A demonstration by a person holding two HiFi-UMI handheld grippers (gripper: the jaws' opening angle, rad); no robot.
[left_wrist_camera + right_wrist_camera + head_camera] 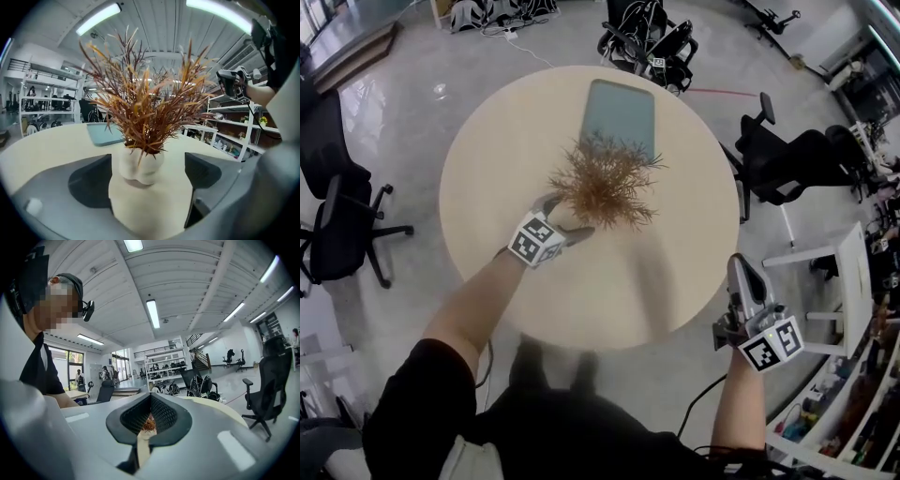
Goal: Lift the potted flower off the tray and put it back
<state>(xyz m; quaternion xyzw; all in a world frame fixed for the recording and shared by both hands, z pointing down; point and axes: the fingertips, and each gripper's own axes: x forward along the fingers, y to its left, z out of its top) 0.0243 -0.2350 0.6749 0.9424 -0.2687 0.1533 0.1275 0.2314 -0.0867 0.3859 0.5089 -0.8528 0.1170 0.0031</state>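
Note:
The potted flower (605, 183), a bush of stiff brown-orange leaves in a small white pot (140, 168), stands on the round beige table (506, 159), just in front of the teal tray (619, 108) and off it. My left gripper (567, 217) reaches in from the near left. Its jaws are open to either side of the pot, and the dark pads (91, 180) stand clear of it. In the head view the leaves hide the pot. My right gripper (741, 267) hangs at the table's right near edge, shut and holding nothing.
The tray (105, 133) lies behind the plant with nothing on it. Black office chairs stand to the left (342, 225), right (797, 159) and far side (652, 42) of the table. A white shelf unit (834, 281) is close to my right gripper.

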